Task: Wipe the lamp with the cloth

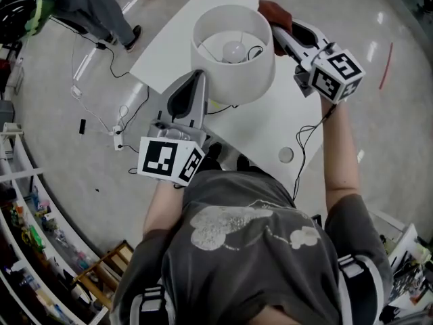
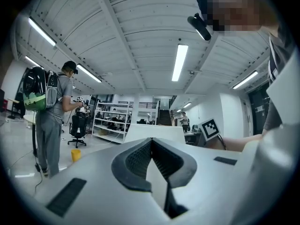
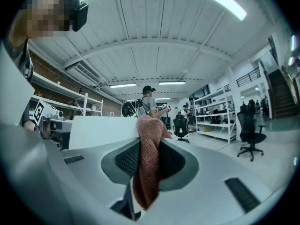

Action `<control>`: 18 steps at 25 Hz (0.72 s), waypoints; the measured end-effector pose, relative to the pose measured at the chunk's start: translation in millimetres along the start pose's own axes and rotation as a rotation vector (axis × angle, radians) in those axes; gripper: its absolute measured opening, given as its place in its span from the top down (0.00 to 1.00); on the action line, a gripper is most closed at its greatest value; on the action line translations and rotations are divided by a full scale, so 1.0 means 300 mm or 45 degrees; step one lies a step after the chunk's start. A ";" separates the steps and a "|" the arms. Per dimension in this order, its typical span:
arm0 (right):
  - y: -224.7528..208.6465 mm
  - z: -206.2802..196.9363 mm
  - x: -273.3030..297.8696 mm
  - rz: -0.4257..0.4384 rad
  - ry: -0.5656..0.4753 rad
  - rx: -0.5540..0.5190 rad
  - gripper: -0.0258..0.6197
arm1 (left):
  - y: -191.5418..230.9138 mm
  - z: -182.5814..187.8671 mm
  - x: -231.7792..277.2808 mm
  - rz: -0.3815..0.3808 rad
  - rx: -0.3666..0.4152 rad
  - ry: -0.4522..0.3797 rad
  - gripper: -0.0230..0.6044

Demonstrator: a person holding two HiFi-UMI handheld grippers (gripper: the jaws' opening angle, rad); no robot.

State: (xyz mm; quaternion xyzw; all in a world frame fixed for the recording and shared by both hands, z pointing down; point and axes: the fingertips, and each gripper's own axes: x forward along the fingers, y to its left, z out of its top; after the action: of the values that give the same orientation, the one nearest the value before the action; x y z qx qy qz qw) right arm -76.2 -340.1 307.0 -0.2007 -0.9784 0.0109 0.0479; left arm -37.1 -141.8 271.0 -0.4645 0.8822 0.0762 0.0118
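Observation:
A lamp with a white drum shade (image 1: 233, 49) and a bare bulb (image 1: 234, 50) stands on the white table (image 1: 270, 127). My left gripper (image 1: 196, 76) is at the shade's near left rim. In the left gripper view its jaws (image 2: 151, 142) are shut on the shade's thin white wall (image 2: 154, 132). My right gripper (image 1: 276, 29) is at the far right rim, shut on a reddish-brown cloth (image 1: 274, 12). In the right gripper view the cloth (image 3: 149, 158) hangs between the pads, with its top against the shade (image 3: 103, 130).
The lamp's black cable (image 1: 308, 137) runs over the table past a small round disc (image 1: 286, 155). A person (image 1: 95, 12) stands on the floor at the far left, near loose cables (image 1: 118, 124). Shelves (image 1: 27, 202) and a wooden crate (image 1: 108, 266) are at the near left.

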 end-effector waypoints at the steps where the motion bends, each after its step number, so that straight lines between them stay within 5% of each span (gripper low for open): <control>1: -0.007 -0.023 -0.004 -0.006 0.007 0.030 0.82 | 0.000 -0.006 -0.001 0.007 -0.006 0.005 0.95; 13: -0.001 -0.334 -0.137 -0.123 0.130 0.236 0.82 | -0.068 -0.119 -0.097 0.051 -0.087 0.053 0.95; 18: -0.022 -0.201 -0.170 -0.191 0.018 0.144 0.82 | -0.046 -0.092 -0.091 0.061 -0.083 0.019 0.95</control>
State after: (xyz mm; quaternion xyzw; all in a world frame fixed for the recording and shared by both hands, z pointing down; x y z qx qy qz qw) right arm -26.1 -366.0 362.7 -0.1240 -0.9882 0.0610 0.0667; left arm -9.0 -131.3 299.0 -0.4439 0.8902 0.1018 -0.0117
